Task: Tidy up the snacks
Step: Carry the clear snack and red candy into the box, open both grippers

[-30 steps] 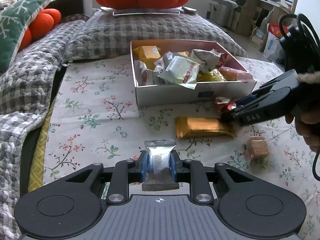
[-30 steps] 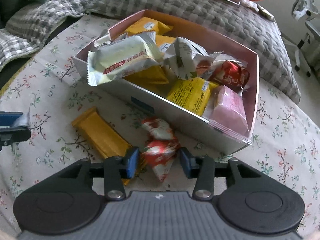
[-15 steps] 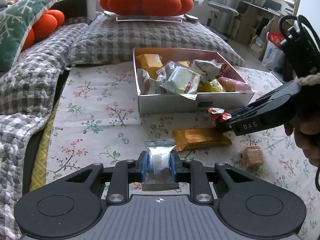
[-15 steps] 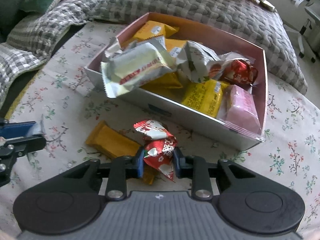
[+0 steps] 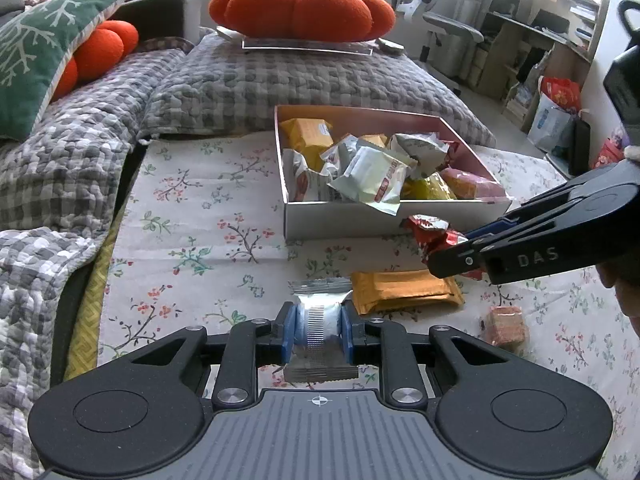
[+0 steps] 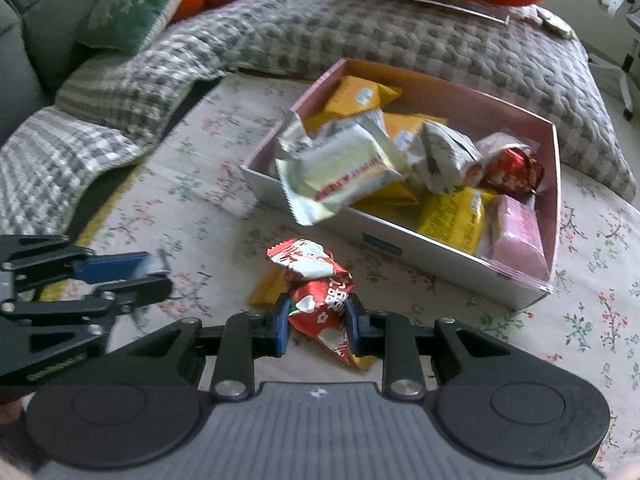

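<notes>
My left gripper [image 5: 318, 330] is shut on a silver foil snack packet [image 5: 319, 320], held low over the floral cloth. My right gripper [image 6: 317, 320] is shut on a red and white snack packet [image 6: 316, 280], lifted off the cloth in front of the box; from the left wrist view the same red packet [image 5: 434, 232] shows at the right gripper's tip. The white snack box [image 5: 340, 220] with a pink inside holds several wrapped snacks. An orange bar [image 5: 404, 290] and a small brown square snack [image 5: 506, 322] lie on the cloth in front of it.
A floral cloth [image 5: 200, 208] covers the surface. Grey checked quilts [image 5: 280, 80] rise at the left and behind the box, with an orange pumpkin cushion [image 5: 300, 10] and a green pillow [image 5: 36, 52]. A desk, chair and bags stand at the far right.
My right gripper closed on the red packet and lifted it off the cloth, away from the orange bar. The left gripper keeps its silver packet and has barely moved.
</notes>
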Demonstrator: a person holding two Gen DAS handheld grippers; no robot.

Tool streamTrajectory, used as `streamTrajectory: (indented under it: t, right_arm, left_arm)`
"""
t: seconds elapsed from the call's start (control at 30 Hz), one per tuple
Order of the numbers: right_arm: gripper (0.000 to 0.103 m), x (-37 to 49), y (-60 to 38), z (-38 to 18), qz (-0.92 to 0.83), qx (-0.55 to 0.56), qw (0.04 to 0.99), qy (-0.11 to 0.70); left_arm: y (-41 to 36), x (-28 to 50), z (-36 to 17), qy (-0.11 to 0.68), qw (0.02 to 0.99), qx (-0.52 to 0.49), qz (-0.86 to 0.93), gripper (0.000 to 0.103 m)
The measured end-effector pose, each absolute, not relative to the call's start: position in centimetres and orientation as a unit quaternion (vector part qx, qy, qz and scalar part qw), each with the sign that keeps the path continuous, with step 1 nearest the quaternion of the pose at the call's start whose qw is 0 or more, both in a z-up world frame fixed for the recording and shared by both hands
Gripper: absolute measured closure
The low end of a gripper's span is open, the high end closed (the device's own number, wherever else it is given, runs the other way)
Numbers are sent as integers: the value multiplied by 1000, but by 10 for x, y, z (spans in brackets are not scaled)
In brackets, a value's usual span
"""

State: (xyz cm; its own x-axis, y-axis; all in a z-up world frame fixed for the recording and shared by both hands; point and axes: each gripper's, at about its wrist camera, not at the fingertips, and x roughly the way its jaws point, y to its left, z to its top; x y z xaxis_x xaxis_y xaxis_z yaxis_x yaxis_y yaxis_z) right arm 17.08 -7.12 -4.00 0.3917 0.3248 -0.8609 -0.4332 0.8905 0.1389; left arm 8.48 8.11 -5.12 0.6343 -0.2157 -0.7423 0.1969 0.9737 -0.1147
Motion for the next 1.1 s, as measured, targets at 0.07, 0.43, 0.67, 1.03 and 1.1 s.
streamTrajectory:
  t: [0.07,0.43,0.67,1.03,1.1]
  right_arm:
    - [78,169,-71,-35,233,-53,835,496]
    - [78,178,-97,-9,229,19,855,464]
    - [78,203,-149,-6,161,105,874,447]
    - [78,235,-192,-46,115,234,846,465]
    - [75,235,-200,-50,110,264,841,459]
  left_arm:
    - [80,86,-50,413,904,-16,-112,82]
    - [80,111,-15,382,912,-88,-119,82]
    - [64,160,-14,387,903,-135,-131,82]
    - [-19,222,-45,417,888,-110,-159,81]
    - [-24,228,-54,422,888,-101,-151,79]
